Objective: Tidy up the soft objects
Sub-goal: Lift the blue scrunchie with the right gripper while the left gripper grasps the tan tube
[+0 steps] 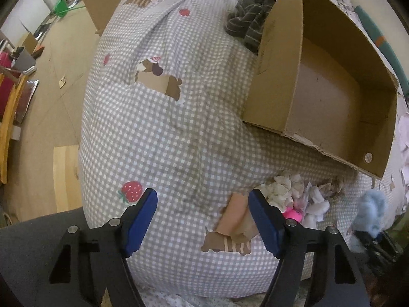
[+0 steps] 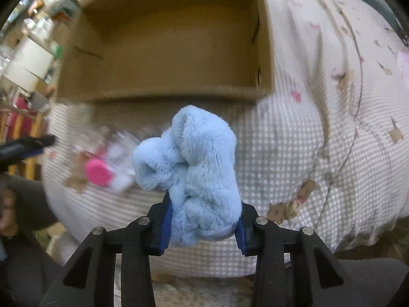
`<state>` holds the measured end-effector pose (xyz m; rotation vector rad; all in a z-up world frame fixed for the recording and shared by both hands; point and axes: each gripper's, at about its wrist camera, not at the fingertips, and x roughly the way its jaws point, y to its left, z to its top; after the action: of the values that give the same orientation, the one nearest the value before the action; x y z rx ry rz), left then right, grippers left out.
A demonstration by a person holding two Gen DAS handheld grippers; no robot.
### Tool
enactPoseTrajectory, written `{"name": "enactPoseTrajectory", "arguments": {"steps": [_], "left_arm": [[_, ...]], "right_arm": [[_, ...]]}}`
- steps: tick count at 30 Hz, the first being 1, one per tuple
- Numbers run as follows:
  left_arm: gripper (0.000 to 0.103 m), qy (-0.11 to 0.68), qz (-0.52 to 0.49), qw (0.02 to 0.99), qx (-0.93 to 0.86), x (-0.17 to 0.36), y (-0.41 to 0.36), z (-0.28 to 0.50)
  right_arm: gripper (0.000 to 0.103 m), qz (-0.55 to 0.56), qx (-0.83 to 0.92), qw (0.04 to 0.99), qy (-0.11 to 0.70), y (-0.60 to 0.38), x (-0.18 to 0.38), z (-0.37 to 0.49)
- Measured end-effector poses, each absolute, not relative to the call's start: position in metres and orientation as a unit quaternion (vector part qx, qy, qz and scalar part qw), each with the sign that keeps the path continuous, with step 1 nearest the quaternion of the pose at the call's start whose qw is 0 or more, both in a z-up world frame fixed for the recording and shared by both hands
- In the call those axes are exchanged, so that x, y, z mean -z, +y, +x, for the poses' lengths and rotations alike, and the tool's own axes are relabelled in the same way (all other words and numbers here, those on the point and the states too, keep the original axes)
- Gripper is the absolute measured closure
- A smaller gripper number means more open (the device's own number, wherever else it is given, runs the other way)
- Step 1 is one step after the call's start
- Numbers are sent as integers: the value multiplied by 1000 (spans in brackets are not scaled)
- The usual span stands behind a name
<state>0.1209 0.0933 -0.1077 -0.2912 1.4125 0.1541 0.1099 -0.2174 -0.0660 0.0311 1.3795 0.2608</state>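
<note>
**Fluffy blue toy clamped in the right claw, near the box**

Fluffy pale-blue plush piece [image 2: 194, 176] is sitting squeezed between the blue pads of the right claw [image 2: 202, 232], which is clenching it above the grey-and-white checked bedcover with dog and strawberry prints [image 2: 294, 153]. Just beyond it, an open brown cardboard box [image 2: 163, 94] is resting on that cover, its inside bare. To the left of the plush, a small heap of crumpled white and tan soft scraps [image 1: 288, 192] with a bright pink round piece [image 1: 292, 215] is lying on the cover beside the box's near wall. The left claw [image 1: 202, 220] is hanging over the cover with its jaws apart, gripping nothing. A dark striped cloth [image 1: 249, 23] is bunching against the box's far corner.
</note>
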Motion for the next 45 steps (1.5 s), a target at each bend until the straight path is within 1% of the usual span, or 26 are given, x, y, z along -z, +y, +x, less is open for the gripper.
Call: {"name": "enactPoseTrajectory", "arguments": {"steps": [1, 4, 6, 7, 8, 10, 12, 14, 17, 20, 24, 25, 26, 29, 31, 35, 40, 43, 45], "left_arm": [[32, 648, -129, 748, -67, 109, 92, 121], [40, 666, -115, 736, -45, 119, 82, 123], [51, 682, -120, 721, -27, 129, 77, 126], [61, 688, -123, 715, -22, 133, 76, 128], [67, 692, -125, 710, -18, 138, 75, 130], [75, 695, -135, 706, -5, 144, 71, 134], [77, 692, -145, 708, 8, 146, 70, 140], [77, 694, -121, 710, -9, 152, 69, 143], [77, 712, -126, 691, -10, 165, 70, 145], [77, 712, -105, 694, -11, 171, 65, 148], [79, 711, -101, 696, -16, 183, 43, 152], [83, 711, -106, 695, -16, 184, 38, 154], [90, 712, -114, 693, -12, 186, 36, 157], [97, 705, -100, 702, -1, 184, 31, 148], [98, 702, -93, 706, 0, 175, 30, 142], [98, 693, -113, 712, -17, 157, 41, 135], [99, 662, -119, 739, -46, 136, 54, 134], [99, 643, -132, 753, -55, 117, 59, 130], [99, 626, -123, 768, -54, 101, 55, 127]], "right_arm": [[61, 31, -132, 773, 620, -220, 56, 108], [61, 51, -151, 796, 583, -224, 39, 105], [61, 56, -155, 799, 579, -228, 40, 104], [61, 55, -154, 798, 580, -230, 39, 99], [61, 53, -153, 797, 581, -230, 40, 100], [61, 53, -157, 796, 583, -219, 47, 93], [61, 54, -165, 792, 585, -211, 49, 89], [61, 48, -177, 789, 587, -208, 49, 84], [61, 46, -197, 782, 589, -203, 53, 83], [61, 54, -203, 779, 591, -205, 55, 82], [61, 64, -209, 780, 587, -212, 52, 80], [61, 63, -211, 780, 586, -214, 51, 79], [61, 65, -210, 779, 587, -216, 52, 78], [60, 75, -205, 781, 585, -228, 50, 74], [60, 83, -205, 782, 583, -230, 49, 75], [60, 76, -204, 784, 581, -226, 48, 75], [60, 70, -198, 786, 581, -223, 50, 76], [60, 69, -195, 788, 580, -221, 51, 79], [60, 71, -192, 791, 576, -220, 51, 81]]}}
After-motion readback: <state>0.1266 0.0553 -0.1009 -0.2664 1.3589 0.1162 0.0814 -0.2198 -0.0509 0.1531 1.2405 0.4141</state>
